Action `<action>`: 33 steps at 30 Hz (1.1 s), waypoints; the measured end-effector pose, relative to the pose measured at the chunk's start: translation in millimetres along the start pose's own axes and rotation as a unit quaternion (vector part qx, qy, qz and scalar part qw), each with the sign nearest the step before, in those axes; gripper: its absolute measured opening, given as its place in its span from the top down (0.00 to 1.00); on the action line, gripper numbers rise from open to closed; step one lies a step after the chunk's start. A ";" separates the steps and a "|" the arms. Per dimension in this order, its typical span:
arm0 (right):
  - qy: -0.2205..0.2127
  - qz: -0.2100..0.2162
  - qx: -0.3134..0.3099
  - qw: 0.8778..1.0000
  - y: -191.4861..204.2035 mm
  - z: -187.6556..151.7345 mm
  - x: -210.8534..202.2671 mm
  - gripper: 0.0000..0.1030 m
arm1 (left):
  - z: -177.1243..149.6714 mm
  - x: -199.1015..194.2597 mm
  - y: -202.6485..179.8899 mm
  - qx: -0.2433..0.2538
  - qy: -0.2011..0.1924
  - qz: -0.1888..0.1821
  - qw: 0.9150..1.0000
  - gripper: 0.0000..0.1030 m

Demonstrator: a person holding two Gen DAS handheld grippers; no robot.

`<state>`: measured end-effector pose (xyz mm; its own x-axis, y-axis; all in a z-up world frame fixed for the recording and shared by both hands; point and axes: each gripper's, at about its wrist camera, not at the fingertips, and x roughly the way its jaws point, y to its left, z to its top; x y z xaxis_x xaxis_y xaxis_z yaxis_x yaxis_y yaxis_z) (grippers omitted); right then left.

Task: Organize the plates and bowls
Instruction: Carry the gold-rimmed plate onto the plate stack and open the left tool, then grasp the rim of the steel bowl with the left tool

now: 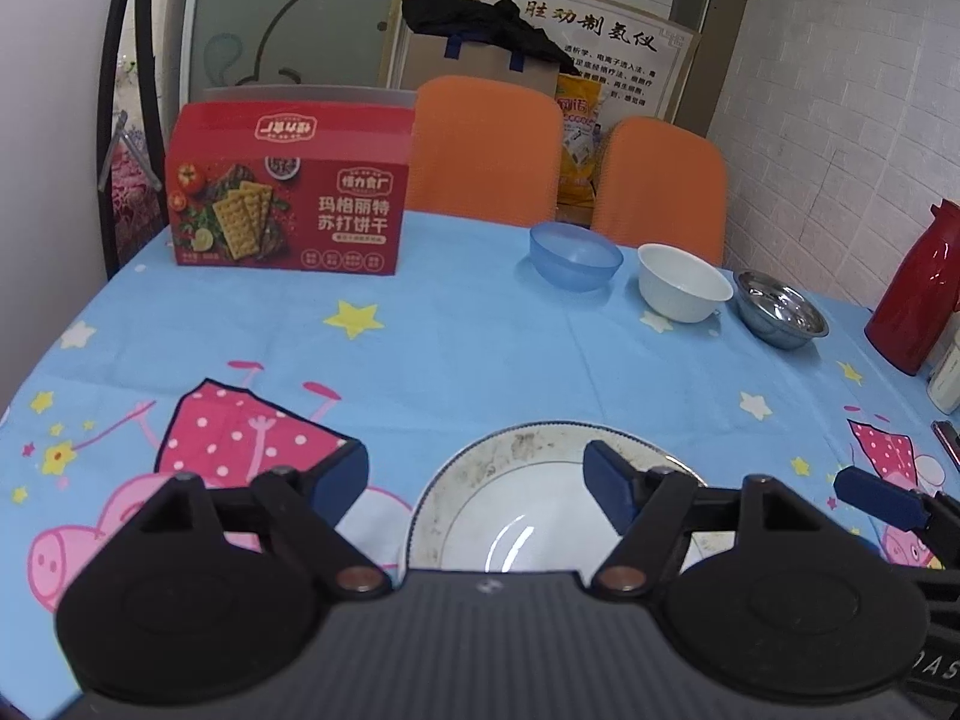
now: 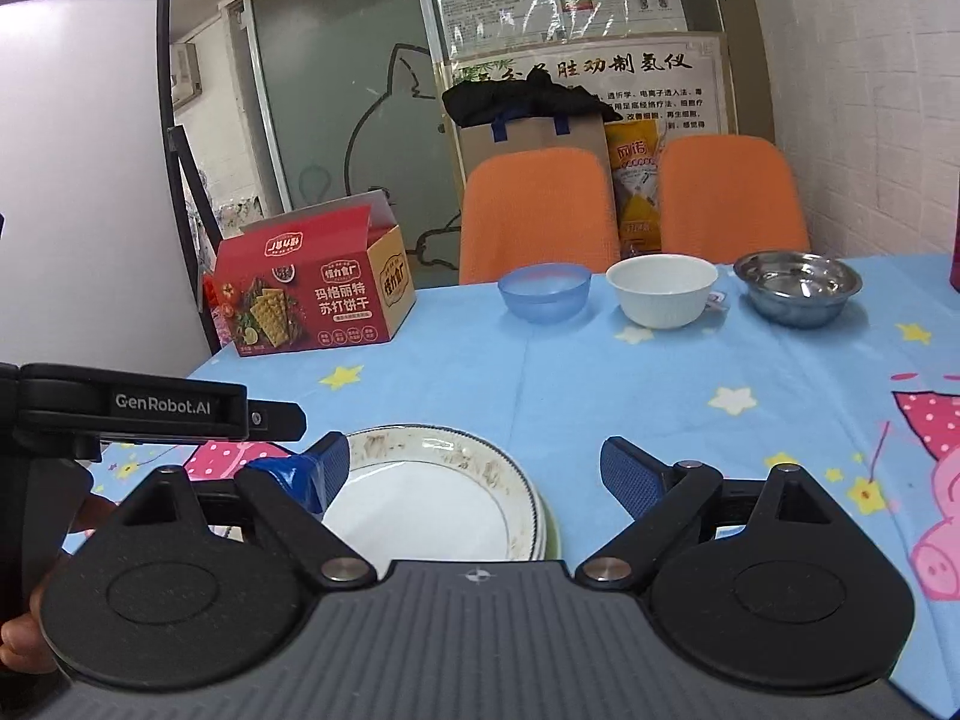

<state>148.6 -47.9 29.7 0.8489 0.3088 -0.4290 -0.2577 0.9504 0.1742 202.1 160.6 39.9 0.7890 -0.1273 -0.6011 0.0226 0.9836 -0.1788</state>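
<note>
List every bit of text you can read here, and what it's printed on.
"玛格丽特 苏打饼干": red cracker box front.
"GenRobot.AI": left gripper body, in the right wrist view.
"胜动制氢仪": wall poster heading; its small print is unreadable.
Yellow bag: lettering too blurred.
Box's small badges: too small.

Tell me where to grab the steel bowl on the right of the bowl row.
Pinch the steel bowl by its thin rim on the near side, one finger inside and one outside. It stands upright and open, with bare cloth in front; the white bowl sits close on its left.
</note>
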 end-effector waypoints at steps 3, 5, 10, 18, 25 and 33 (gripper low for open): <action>0.004 -0.006 0.005 1.000 -13.5 -0.4 -2.3 0.24 | -3.1 4.2 -11.0 0.007 0.006 -0.003 1.000 0.29; 0.012 -0.010 0.015 1.000 -23.6 -2.6 -2.0 0.24 | -4.7 7.5 -19.2 0.014 0.011 -0.005 1.000 0.29; 0.024 -0.025 0.034 0.999 -49.0 -6.2 -5.1 0.24 | -4.8 14.3 -41.5 0.027 0.020 -0.010 0.999 0.28; 0.029 -0.050 0.070 0.996 -98.4 -10.5 -11.9 0.24 | 0.9 23.8 -75.9 0.055 0.025 -0.010 0.998 0.28; 0.037 -0.058 0.092 0.993 -141.6 -5.5 -5.5 0.24 | 12.8 44.4 -111.9 0.080 0.040 -0.011 0.996 0.28; 0.048 -0.078 0.078 0.993 -211.9 37.6 23.3 0.24 | 79.6 97.9 -166.3 0.117 0.065 -0.082 0.988 0.27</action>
<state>240.3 -243.5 16.1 0.8226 0.1682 -0.5431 -0.0464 0.9719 0.2307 324.4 -5.2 72.8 0.6773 -0.2885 -0.6768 0.2977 0.9487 -0.1065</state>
